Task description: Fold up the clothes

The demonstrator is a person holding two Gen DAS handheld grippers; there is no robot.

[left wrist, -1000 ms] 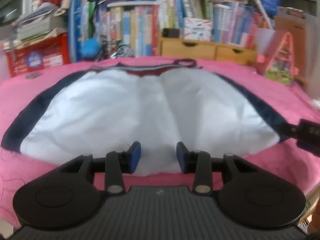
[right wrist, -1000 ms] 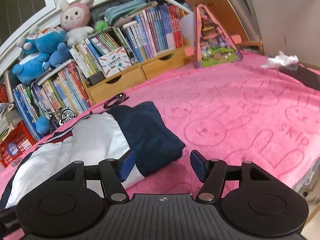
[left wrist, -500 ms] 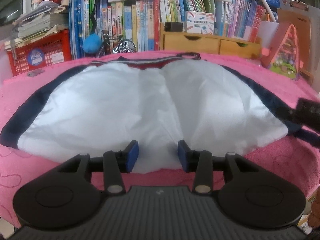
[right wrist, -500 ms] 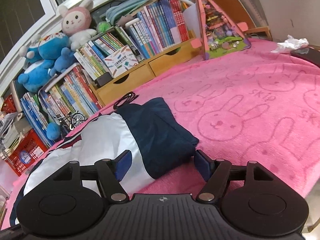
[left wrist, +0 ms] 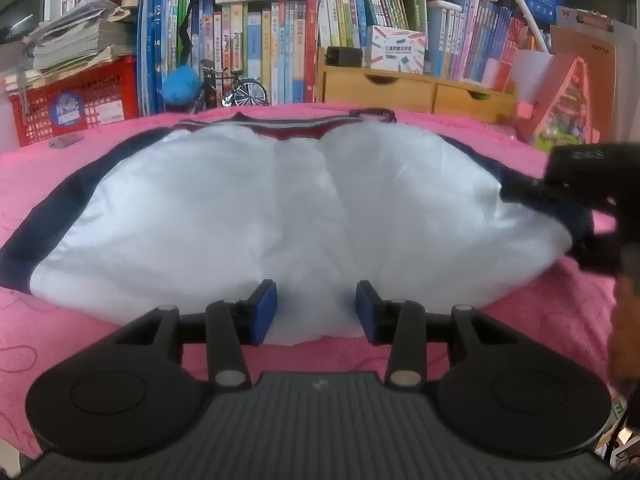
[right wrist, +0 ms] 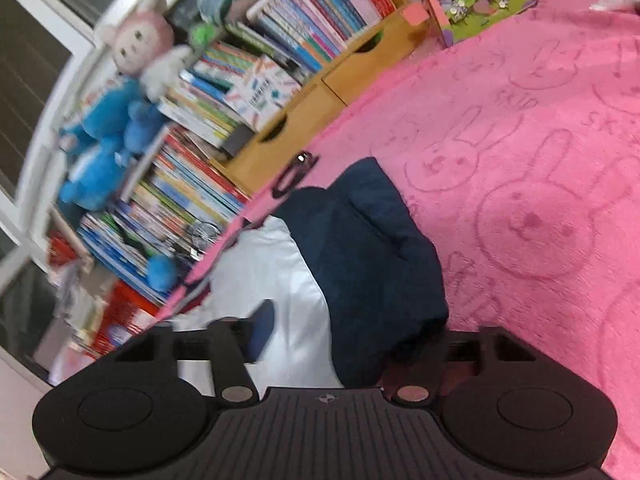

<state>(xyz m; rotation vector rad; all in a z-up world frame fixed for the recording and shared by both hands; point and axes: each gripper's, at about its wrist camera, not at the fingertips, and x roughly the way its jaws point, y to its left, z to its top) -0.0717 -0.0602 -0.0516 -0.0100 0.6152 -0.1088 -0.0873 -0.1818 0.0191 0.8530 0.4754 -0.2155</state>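
Two grippers: your left gripper [left wrist: 316,306] holds its fingers apart over the white jacket's [left wrist: 260,208] hem at lower centre, while your right gripper [right wrist: 348,334] is closing on its navy sleeve [right wrist: 376,256], centre frame.

The right gripper [right wrist: 340,332] has rolled, its fingers closing over the navy sleeve [right wrist: 372,248].

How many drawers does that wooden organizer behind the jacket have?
2, side by side in the wooden organizer: the left drawer and the right drawer, behind the jacket. Nothing visible suggests more, though its far right end is blurred.
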